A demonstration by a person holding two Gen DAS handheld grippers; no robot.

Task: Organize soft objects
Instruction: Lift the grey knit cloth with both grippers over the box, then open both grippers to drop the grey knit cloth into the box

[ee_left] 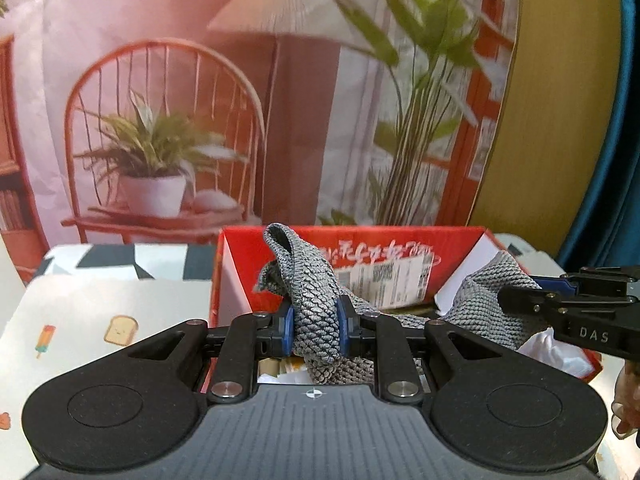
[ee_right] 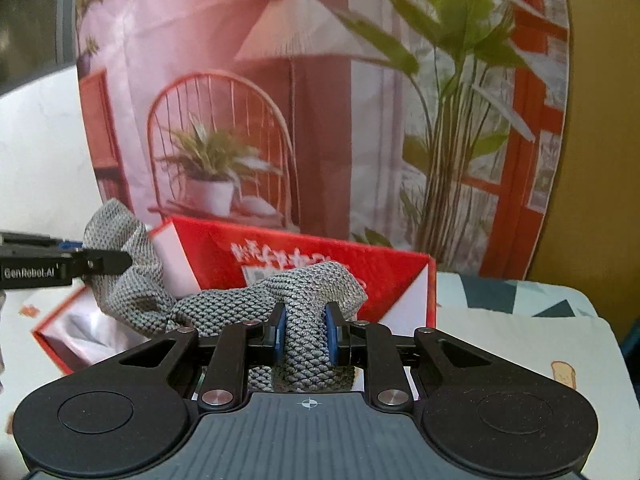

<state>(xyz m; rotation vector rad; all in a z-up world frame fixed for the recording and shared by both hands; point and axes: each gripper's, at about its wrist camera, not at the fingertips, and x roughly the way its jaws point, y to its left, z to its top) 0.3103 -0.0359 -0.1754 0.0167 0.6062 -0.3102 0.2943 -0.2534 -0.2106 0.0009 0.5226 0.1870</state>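
A grey knitted cloth hangs stretched between both grippers above an open red cardboard box. My left gripper is shut on one bunched end, its blue pads pressing the fabric. In the right wrist view my right gripper is shut on the other end of the cloth. The right gripper shows at the right edge of the left wrist view, and the left gripper at the left edge of the right wrist view. The box holds white crumpled material.
The box stands on a white tablecloth printed with toast and ice-lolly pictures. Behind it hangs a backdrop picturing a chair, lamp and plants. A yellow panel and blue fabric lie at the right. A person's fingers hold the right gripper.
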